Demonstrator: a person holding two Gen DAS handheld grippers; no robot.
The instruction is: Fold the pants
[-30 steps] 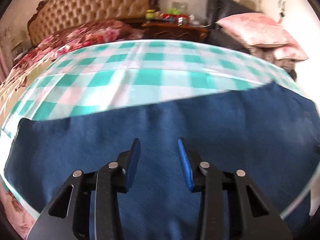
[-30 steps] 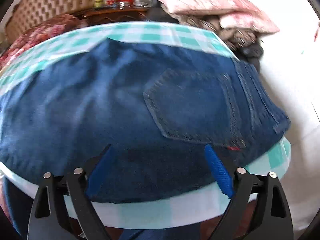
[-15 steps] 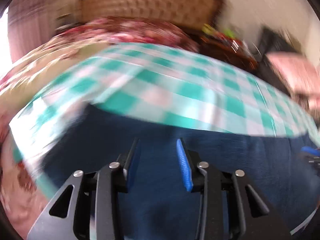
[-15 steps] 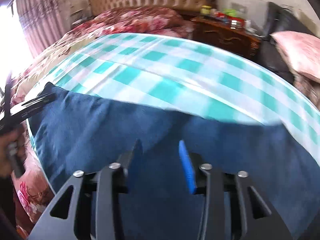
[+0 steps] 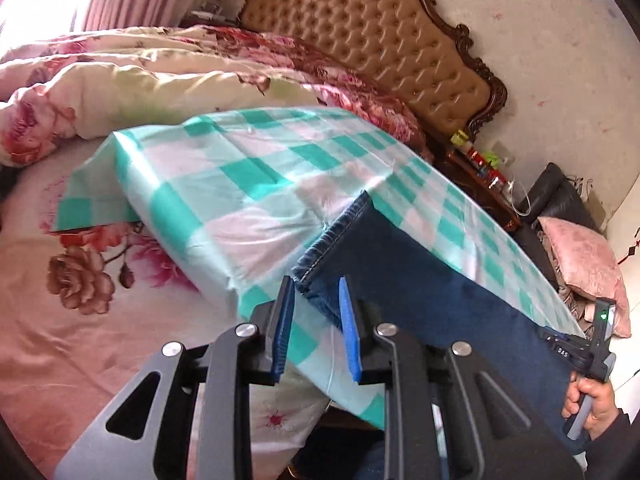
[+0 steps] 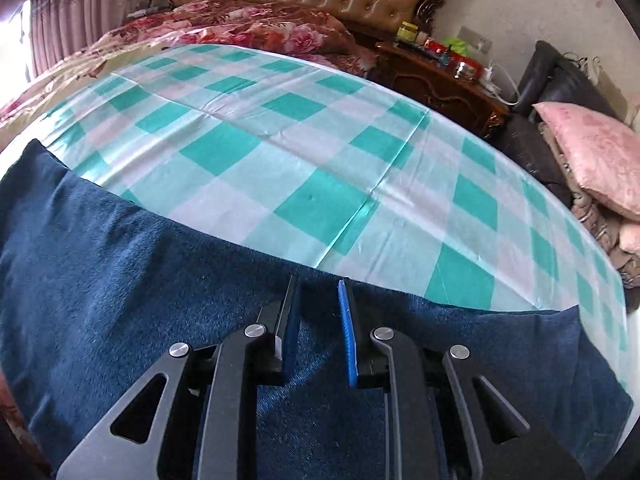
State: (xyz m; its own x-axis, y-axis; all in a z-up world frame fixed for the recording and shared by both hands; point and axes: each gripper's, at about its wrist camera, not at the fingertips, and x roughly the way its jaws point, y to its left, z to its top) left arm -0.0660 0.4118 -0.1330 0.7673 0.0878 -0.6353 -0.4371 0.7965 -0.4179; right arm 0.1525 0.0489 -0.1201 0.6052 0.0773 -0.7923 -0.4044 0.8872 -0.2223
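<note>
The pants, dark blue denim with a soft nap, are laid flat along the near edge of the worktop, which is draped in a glossy teal-and-white checked cloth. Their long axis runs along that edge, the stitched hem pointed at the left claw. That claw's jaws have just been closing, with the hem corner sat between the blue ribbed pads; pressing can't be told. The right claw has been closing too, narrow over the denim.
</note>
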